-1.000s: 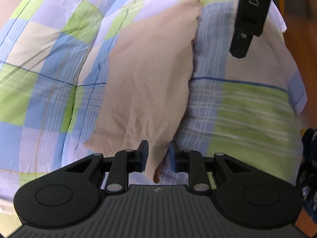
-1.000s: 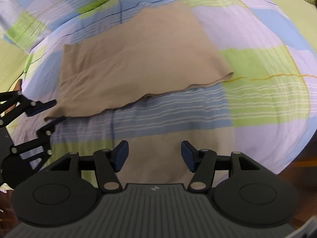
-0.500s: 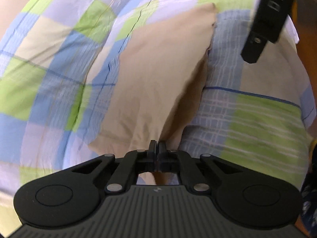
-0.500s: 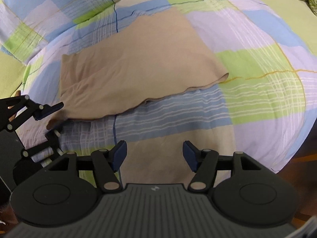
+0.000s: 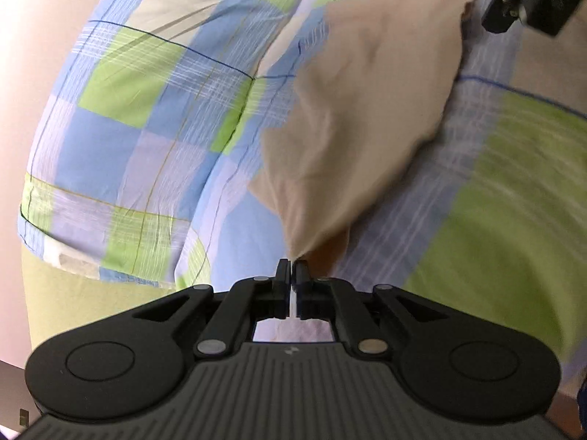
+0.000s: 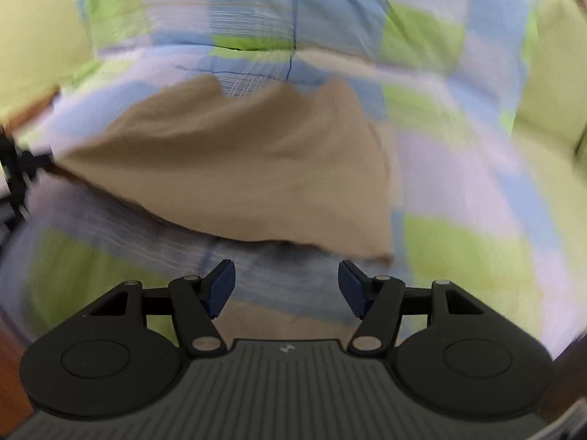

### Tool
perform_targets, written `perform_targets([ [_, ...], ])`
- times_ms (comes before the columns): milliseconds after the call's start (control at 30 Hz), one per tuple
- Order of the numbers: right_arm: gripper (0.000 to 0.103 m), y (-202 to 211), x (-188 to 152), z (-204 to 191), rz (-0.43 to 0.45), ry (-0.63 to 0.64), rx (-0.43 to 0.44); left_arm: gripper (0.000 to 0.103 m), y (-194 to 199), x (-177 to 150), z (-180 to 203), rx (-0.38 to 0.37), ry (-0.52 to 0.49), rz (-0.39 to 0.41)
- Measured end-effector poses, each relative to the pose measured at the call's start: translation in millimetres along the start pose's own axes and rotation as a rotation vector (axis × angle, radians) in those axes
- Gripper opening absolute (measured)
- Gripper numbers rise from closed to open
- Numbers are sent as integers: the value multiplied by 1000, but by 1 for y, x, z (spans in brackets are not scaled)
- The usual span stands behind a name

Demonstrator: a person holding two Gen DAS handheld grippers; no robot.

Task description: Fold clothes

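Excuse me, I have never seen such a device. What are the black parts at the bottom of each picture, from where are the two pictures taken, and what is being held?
There is no robot here. A person holds a hand tool with two fingers in each hand, and a small wide-angle camera on each tool looks forward along its fingers. So each picture shows its own tool at the bottom.

In the left tool's picture, the left gripper is shut on a corner of the beige garment and lifts it. The garment lies on a checked bedsheet of blue, green and lilac.

In the right tool's picture, which is blurred, the right gripper is open and holds nothing, just short of the garment's near edge.
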State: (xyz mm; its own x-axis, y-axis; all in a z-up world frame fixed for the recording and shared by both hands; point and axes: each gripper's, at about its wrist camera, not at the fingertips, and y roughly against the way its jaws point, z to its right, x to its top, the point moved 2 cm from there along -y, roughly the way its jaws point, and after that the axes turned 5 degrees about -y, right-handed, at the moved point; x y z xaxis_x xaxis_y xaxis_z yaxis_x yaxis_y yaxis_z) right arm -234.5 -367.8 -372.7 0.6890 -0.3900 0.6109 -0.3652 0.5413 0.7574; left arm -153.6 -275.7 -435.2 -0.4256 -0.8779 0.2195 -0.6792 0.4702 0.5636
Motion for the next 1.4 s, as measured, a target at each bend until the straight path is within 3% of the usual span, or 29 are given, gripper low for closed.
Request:
perform_targets([
  [167,58,-22,-8,-2,58,235,-140,12,0,-3,-13,14,39,-22],
  [300,58,-37,-15,9,57,352,-201,14,-3,-14,-2,-23,-44,-69],
  [433,59,-38,-6,33,16,228,-131,16,14,-23,-8,-78,-13,-46],
  [533,59,-34,1,51,-15,79,-55,20,24,-27,-42,-116,74,-28],
  [667,60,-31,7,65,-44,-34,-14,31,2,-18,-91,-155,227,-52],
  [833,60,-42,31,85,-53,-156,109,31,-75,14,-137,-344,486,-110],
  [1000,60,-59,57,94,-54,-221,186,30,-135,29,-148,-420,665,-184],
  [1100,60,-76,74,94,-64,-250,196,31,-153,34,-148,-464,702,-171],
  [1200,60,-92,88,92,-73,-330,214,30,-174,37,-142,-512,699,-217],
  [1400,60,-115,103,84,-105,-364,256,32,-189,39,-137,-532,728,-281],
])
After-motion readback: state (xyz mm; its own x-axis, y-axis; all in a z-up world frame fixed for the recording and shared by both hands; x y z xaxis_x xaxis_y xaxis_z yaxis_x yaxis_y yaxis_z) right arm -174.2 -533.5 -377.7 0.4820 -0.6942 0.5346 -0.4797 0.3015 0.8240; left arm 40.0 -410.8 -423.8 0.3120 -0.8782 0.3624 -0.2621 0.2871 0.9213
